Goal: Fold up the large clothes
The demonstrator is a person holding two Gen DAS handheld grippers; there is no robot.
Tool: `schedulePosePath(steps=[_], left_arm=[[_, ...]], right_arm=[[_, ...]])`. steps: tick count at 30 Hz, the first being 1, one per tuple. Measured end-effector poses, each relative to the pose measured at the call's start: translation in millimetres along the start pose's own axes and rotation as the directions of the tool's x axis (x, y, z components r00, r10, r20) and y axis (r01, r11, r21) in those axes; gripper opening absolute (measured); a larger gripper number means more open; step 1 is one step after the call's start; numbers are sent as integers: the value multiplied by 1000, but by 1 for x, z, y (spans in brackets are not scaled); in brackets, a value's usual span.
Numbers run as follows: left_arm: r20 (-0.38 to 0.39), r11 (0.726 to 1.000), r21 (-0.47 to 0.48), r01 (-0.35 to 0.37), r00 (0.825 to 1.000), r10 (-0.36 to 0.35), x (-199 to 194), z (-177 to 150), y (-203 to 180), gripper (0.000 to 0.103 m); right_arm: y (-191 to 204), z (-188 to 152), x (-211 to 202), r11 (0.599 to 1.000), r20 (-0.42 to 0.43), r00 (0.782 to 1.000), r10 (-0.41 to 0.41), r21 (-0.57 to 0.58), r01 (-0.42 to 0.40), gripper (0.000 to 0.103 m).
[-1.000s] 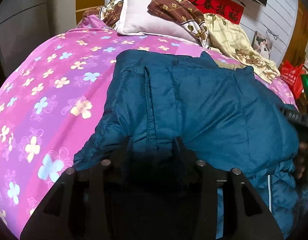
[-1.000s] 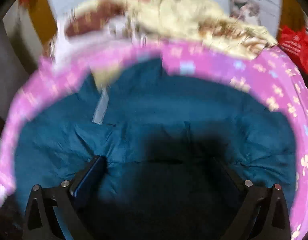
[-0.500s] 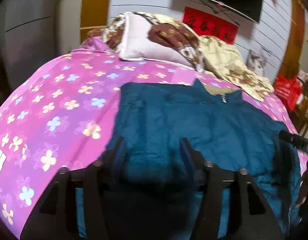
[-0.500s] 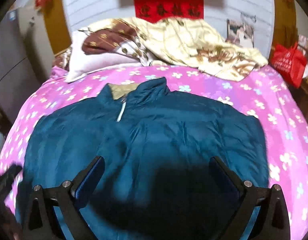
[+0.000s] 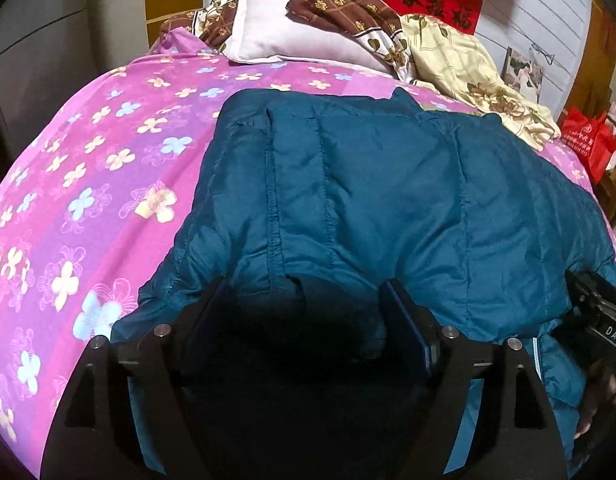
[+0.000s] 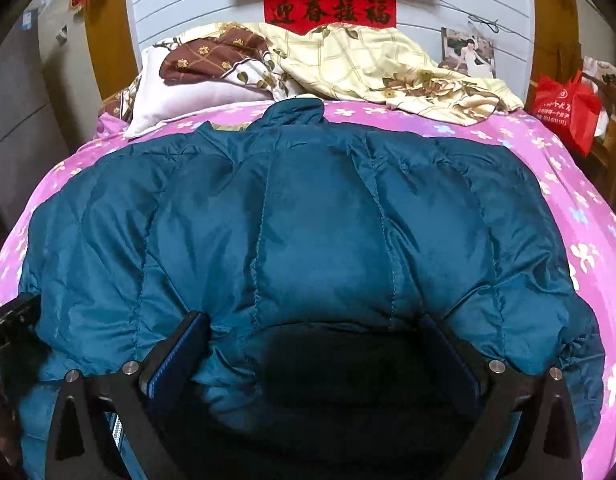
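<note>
A teal puffer jacket (image 5: 388,200) lies spread on the pink flowered bed sheet (image 5: 88,160), collar (image 6: 300,108) toward the pillows. My left gripper (image 5: 304,300) hangs over the jacket's near left edge. Its jaws are opening, with a dark bulge of jacket fabric between the fingers (image 5: 404,312), and the pads do not press it. My right gripper (image 6: 316,332) stands wide open over the jacket's (image 6: 328,220) near hem, padding puffing up between its fingers (image 6: 184,348). In the left wrist view the right gripper's body (image 5: 600,316) and a hand (image 5: 600,400) show at the right edge.
A white pillow (image 6: 188,96), a brown patterned cover (image 6: 212,56) and a yellow quilt (image 6: 368,68) pile up at the head of the bed. A red bag (image 6: 568,108) stands at the far right. A grey cabinet (image 5: 36,40) flanks the left side.
The left jaws have spread wider around the jacket's edge fabric. The right gripper drew back from the jacket, then came in close over its near hem again.
</note>
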State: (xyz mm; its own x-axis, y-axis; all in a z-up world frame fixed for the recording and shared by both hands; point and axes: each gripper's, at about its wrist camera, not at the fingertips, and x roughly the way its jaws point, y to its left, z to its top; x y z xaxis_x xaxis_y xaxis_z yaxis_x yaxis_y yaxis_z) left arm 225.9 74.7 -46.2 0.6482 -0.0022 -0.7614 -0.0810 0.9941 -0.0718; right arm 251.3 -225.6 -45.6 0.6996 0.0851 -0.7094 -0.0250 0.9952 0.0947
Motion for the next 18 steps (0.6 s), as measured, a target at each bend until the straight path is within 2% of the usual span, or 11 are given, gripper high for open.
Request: schedulePosePath(steps=[3,7,12,15,18], left_arm=[[-4,1000,4,-4,1000,5,2,-1,-1,81],[-14,1000,6,-10,1000,10,5,-3,-1,89],[-8,1000,2,-6,1000,6,7,-3,-1,91],[-19,1000,1,-8,1000,8,9,-3,-1,101],[-24,1000,-6,-8,1000,7,11,-4,1,102]], right_arm=[[0,-2,-3,1000,9,1000,0,3,0,103],[0,-3,-5,1000,13,1000,7,8,-7,103],[-1,-3,-5,1000,12,1000,7,8,-7,103],[-1,-4,-4,1000,10,1000,9,9,-9,103],[-2,-4,-3,1000,5,1000,14,15,-14,103]])
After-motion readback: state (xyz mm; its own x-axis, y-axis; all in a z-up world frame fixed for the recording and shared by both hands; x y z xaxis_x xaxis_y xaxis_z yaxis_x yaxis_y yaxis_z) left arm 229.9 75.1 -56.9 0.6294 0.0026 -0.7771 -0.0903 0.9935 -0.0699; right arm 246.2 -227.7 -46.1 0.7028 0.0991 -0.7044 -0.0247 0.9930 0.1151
